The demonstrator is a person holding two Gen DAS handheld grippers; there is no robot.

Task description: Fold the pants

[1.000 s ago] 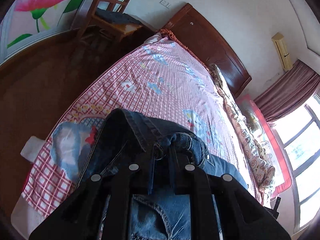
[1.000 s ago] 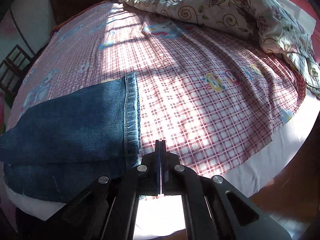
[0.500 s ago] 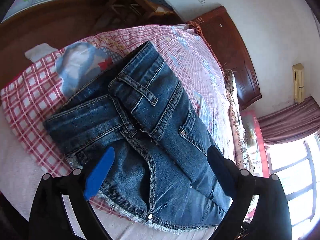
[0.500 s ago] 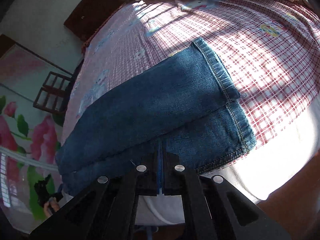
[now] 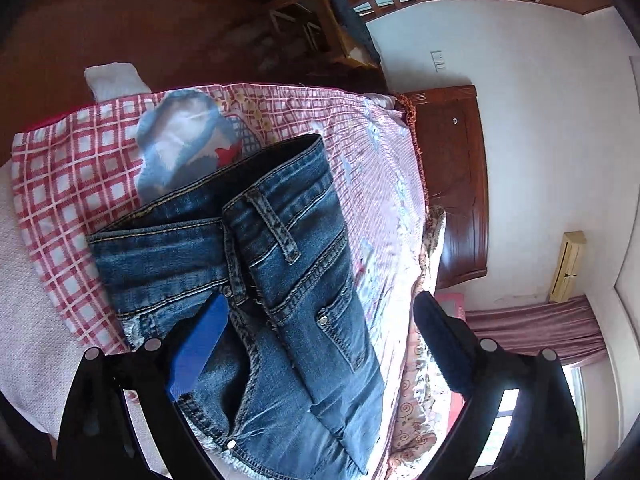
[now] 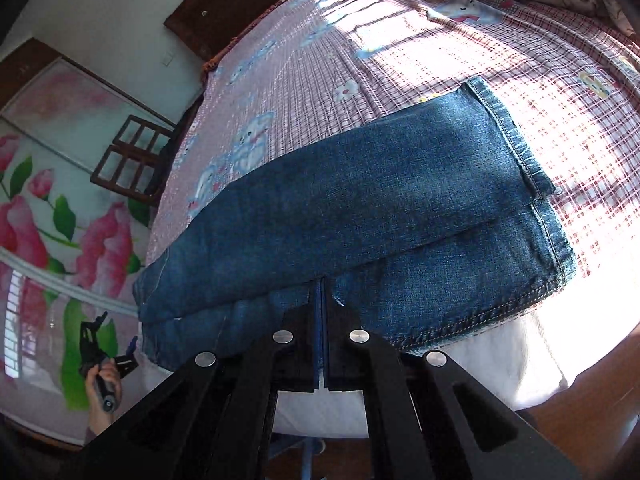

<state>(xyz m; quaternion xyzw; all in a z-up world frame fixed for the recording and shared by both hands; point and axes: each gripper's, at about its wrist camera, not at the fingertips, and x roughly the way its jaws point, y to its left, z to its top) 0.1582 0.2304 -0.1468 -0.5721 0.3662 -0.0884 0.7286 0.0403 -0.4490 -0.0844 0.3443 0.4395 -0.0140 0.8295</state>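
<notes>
On the checked bedsheet [image 5: 60,184] the jeans [image 5: 280,280] lie halved lengthwise; left gripper [image 5: 316,344] spread above the waistband, right gripper [image 6: 322,300] pressed together, empty. Next likely: pinch hems [image 6: 520,152], fold toward waist.

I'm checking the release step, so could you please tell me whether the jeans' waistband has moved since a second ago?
Yes. The waistband, bunched up at the left gripper then, now lies spread on the checked bedsheet, and the jaws stand open over it.

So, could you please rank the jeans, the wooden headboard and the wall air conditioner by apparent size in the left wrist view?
1. Jeans, though nearness to the camera inflates them.
2. Wooden headboard.
3. Wall air conditioner, far off.
</notes>
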